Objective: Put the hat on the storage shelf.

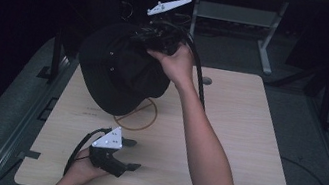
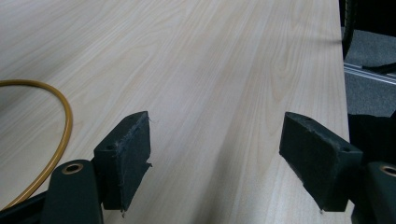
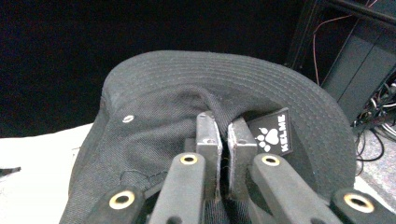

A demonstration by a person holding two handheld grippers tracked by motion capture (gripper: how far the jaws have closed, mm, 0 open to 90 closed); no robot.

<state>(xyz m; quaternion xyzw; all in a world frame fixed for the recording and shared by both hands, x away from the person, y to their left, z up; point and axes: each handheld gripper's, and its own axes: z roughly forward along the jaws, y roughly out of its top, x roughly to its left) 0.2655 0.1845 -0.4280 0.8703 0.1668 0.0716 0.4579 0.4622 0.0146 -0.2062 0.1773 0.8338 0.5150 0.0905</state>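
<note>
A: Starting at the lower left of the high view, what is the left gripper (image 1: pixel 130 155) doing?

B: It is lying low over the counter (image 1: pixel 244 151), released. In the left gripper view its jaws are standing wide apart with bare wood grain between them. It is taking no part in the lift.

A: And the yellow ring (image 1: pixel 140 117) just above it in the frame?

B: It is lying flat on the counter, left of centre, partly hidden under the cap. An arc of it (image 2: pixel 58 140) is curving past the left jaw in the left gripper view, near it but not touching it.

A: Moving right, where is the cap (image 1: pixel 118 67)?

B: It is hanging in the air at upper centre of the high view, clear of the counter and above the ring. The right gripper (image 1: pixel 154 37) is clenching it: in the right gripper view (image 3: pixel 223 140) the jaws are pinching a fold of black fabric, just beside a small paw-print label (image 3: pixel 273 135).

A: How far along is the work, then?

B: Grasping and lifting appear done. Setting the cap down, possibly in relation to the ring, seems to be what is left; the destination cannot be told.
</note>
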